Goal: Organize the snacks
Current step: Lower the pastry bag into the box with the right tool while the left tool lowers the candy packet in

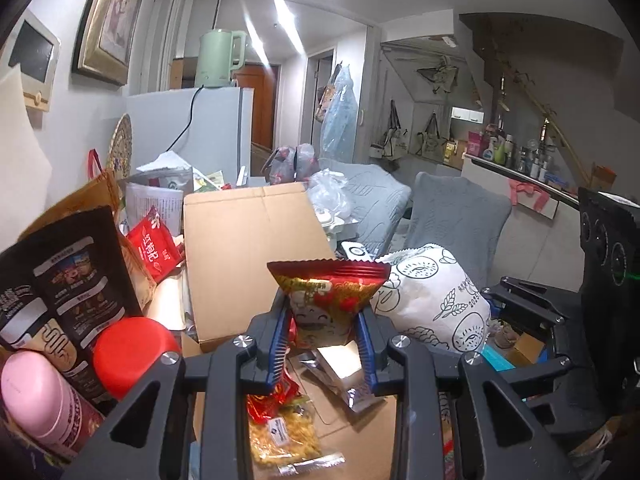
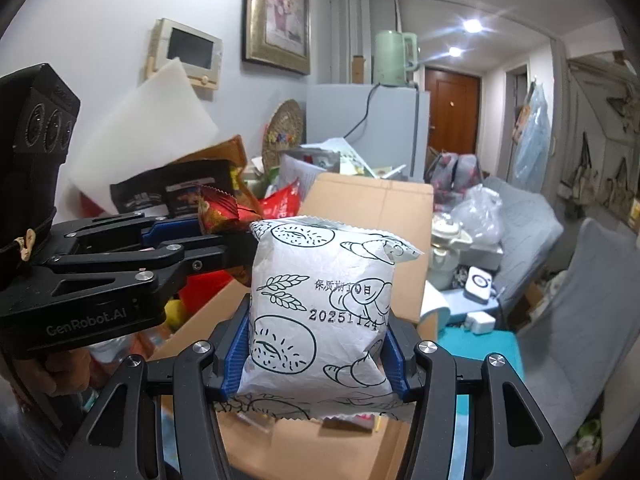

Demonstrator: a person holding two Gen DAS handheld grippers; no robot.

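— Both packets ride above the open cardboard box (image 2: 372, 216). How should they go in?

— Lower each flat, I'd judge, clear of the flaps. The right gripper (image 2: 316, 356), level, jaws closed on the white bread packet (image 2: 320, 304); the left gripper (image 1: 324, 344), alongside, jaws pinching the red snack packet (image 1: 328, 300) upright.

pink bottle (image 1: 38, 400): cut off at left edge | yellow snack bag (image 1: 284, 436): top hidden behind left tongs (image 1: 325, 346)
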